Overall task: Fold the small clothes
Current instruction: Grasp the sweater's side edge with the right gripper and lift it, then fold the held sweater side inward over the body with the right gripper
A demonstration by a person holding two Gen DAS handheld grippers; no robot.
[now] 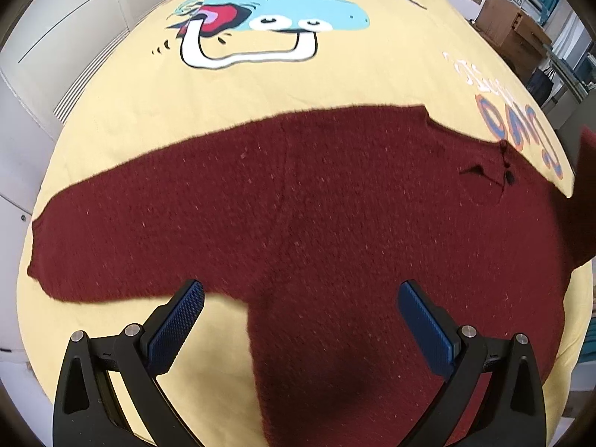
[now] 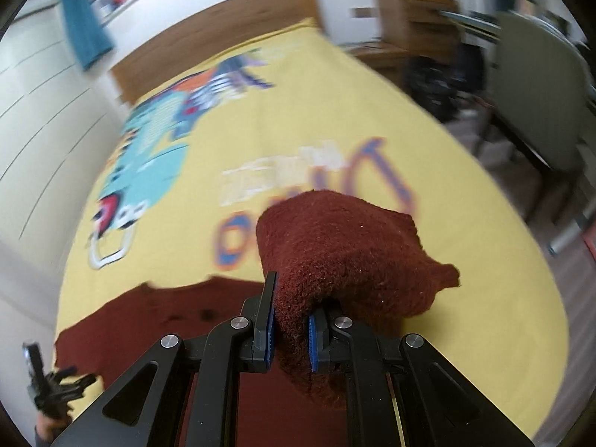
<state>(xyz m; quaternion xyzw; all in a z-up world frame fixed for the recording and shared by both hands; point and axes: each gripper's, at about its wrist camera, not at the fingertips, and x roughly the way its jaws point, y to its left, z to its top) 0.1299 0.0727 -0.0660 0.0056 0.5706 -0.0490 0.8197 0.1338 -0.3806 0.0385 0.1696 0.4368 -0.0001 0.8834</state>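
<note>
Maroon knit sweater [image 1: 298, 201] lies spread flat on a yellow cartoon-print bedspread [image 1: 335, 82] — one sleeve stretched out to the left, body running down toward the camera. Left gripper [image 1: 301, 303] hovers just above it, jaws wide apart, nothing between the blue pads [image 1: 175, 324]; the left pad sits over the bedspread beside the sleeve's lower edge, the right pad over the sweater's body. In the right wrist view — blurred — the right gripper [image 2: 292, 329] is clamped on a bunched fold of the sweater [image 2: 335, 246], fabric lifted clear of the bedspread [image 2: 465, 298] and draping over the fingertips. The rest of the garment lies flat at lower left.
</note>
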